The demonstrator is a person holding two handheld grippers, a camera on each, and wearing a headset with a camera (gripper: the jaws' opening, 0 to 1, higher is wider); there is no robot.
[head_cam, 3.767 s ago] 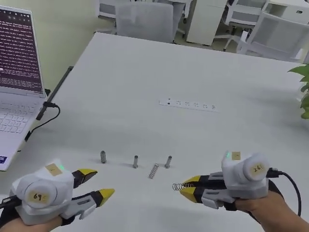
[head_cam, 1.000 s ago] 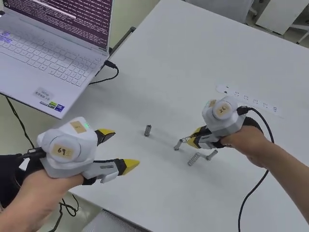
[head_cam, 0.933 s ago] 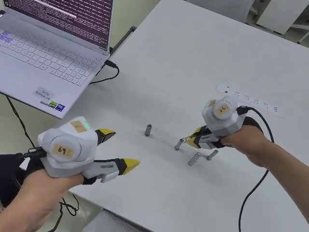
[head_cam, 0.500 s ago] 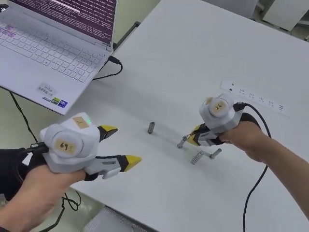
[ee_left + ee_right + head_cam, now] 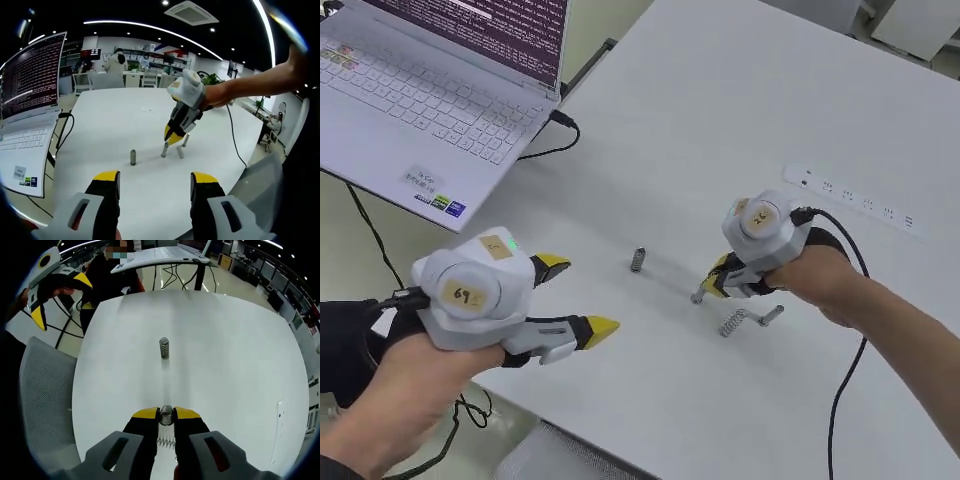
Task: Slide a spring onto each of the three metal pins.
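**While the right claw pinches a spring, the left gapes idle**

As it tilts down over the middle short grey metal pin (image 5: 697,297), the right claw (image 5: 712,288) is clamped on a small steel coil spring (image 5: 166,416). The spring sits between the claw's yellow tips, just beside that pin; whether coil and pin touch I cannot tell. The three pins stand in a row near the tabletop's (image 5: 720,120) near edge. The leftmost pin (image 5: 638,260) seems to wear a spring already. A second loose spring (image 5: 731,322) lies flat between the middle pin and the rightmost pin (image 5: 770,315). The left claw (image 5: 578,295) hovers over the near edge, spread wide and holding nothing. An open silver laptop (image 5: 420,90) sits at the tabletop's left edge.
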